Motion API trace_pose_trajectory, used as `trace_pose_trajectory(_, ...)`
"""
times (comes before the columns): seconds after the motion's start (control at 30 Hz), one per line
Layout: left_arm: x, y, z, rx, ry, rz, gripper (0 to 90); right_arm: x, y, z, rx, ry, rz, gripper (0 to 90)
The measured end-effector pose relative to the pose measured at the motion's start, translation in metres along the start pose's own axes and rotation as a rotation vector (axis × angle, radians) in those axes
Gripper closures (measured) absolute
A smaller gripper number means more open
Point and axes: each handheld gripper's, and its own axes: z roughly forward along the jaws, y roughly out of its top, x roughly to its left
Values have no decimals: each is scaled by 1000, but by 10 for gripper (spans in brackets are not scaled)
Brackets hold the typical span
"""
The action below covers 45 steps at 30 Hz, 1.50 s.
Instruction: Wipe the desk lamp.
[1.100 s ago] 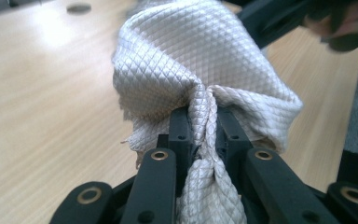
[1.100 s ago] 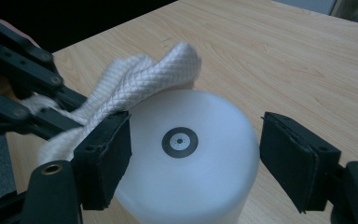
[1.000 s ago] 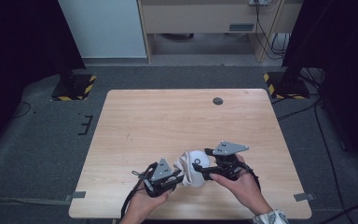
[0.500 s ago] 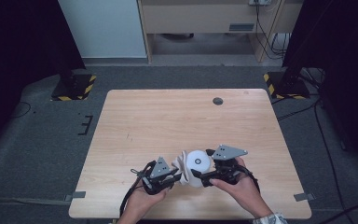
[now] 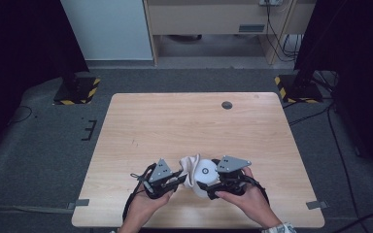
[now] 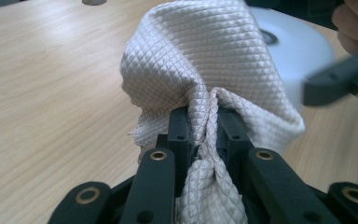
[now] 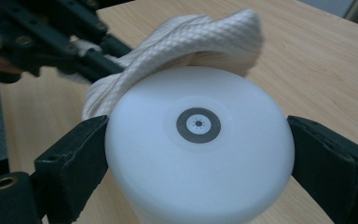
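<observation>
A white cylinder [image 5: 206,171] lies tilted near the table's front edge, its flat end with a dark ring mark [image 7: 198,125] facing up. My right gripper [image 5: 208,176] has one jaw on each side of the cylinder [image 7: 198,158]. Those jaws have just been opening, and the pads touch its wall. My left gripper [image 5: 182,180] is shut on a bunched fold of a beige quilted cloth [image 6: 205,60]. The cloth [image 5: 190,166] is pressed against the cylinder's far left side [image 7: 191,42]. A hand holds each gripper.
The wooden table [image 5: 184,121] has a small dark round grommet [image 5: 227,105] near its far edge. Yellow-and-black striped bases [image 5: 75,92] [image 5: 296,87] stand on the floor behind the two far corners. Cables trail from both grippers over the front edge.
The left gripper has shifted a little with the cloth, which now lies further over the cylinder's side. The right gripper with the cylinder has hardly moved.
</observation>
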Motion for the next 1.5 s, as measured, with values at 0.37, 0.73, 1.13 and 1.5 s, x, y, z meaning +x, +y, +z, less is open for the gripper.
trace_pose_trajectory(0.37,11,7,27,62,-47,13,779,12,-14,-8,-35,58,-25,93)
trace_pose_trajectory(0.73,11,-9,40,164,-68,40,789,9,-12,-6,-30,48,-21,93)
trace_pose_trajectory(1.13,13,-2,40,130,-96,28,790,10,-13,-8,-21,59,-42,93)
trace_pose_trajectory(1.5,14,-11,48,185,-103,49,791,10,-15,-9,-33,62,-42,93)
